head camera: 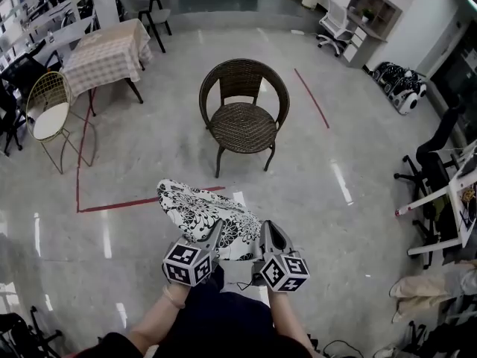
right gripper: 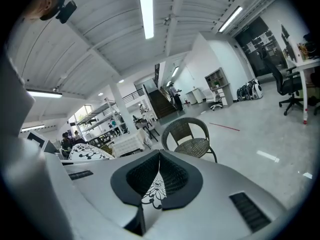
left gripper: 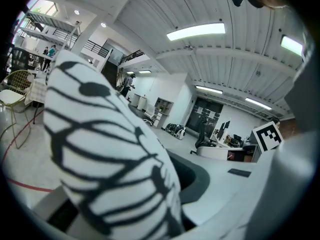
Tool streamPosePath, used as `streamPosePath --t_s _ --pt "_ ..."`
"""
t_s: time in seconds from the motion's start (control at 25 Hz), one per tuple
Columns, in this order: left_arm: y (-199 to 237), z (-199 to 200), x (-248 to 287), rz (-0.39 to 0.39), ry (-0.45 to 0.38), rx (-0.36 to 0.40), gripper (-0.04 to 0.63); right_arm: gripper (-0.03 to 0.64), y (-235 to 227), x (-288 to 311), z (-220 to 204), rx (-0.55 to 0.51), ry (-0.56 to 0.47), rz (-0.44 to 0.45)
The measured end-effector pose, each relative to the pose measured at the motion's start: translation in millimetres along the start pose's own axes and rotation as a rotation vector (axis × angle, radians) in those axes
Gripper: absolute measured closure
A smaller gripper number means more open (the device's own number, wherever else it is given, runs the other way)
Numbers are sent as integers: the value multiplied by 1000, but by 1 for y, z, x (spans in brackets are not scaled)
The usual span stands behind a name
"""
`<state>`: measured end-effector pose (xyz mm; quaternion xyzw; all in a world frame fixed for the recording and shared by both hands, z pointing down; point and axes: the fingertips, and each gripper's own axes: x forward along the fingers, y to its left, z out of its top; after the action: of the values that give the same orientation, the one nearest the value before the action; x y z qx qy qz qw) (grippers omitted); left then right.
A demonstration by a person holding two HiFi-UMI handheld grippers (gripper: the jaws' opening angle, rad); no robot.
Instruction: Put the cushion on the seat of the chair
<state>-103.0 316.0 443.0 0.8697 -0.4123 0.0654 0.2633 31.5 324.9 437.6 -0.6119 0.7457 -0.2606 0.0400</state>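
Holding the floral cushion [head camera: 200, 209], I have left gripper [head camera: 216, 233] and right gripper [head camera: 268, 233] both pinched on its near edge; wicker chair seat [head camera: 244, 125] lies straight ahead, well apart.

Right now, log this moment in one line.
left gripper: shut on cushion | right gripper: shut on cushion | wicker chair: ahead, seat bare

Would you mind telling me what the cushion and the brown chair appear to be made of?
The cushion looks like soft, matte fabric over padding. It bulges and droops, and it has a black floral print on white. The chair looks like brown wicker or a rattan-style weave, perhaps synthetic. A woven texture shows on its seat and back, and its thin dark legs may be metal.
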Motion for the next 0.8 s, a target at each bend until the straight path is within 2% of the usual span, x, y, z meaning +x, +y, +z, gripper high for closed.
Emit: streamPosePath --t_s 0.44,0.64,0.8 --pt "27 23 25 -32 5 15 561 621 9 47 7 3 -1 8" --pt "41 26 31 -28 8 -5 561 621 9 56 6 15 -4 -11" --pt "36 25 31 -48 15 0 561 621 1 52 2 31 2 -40"
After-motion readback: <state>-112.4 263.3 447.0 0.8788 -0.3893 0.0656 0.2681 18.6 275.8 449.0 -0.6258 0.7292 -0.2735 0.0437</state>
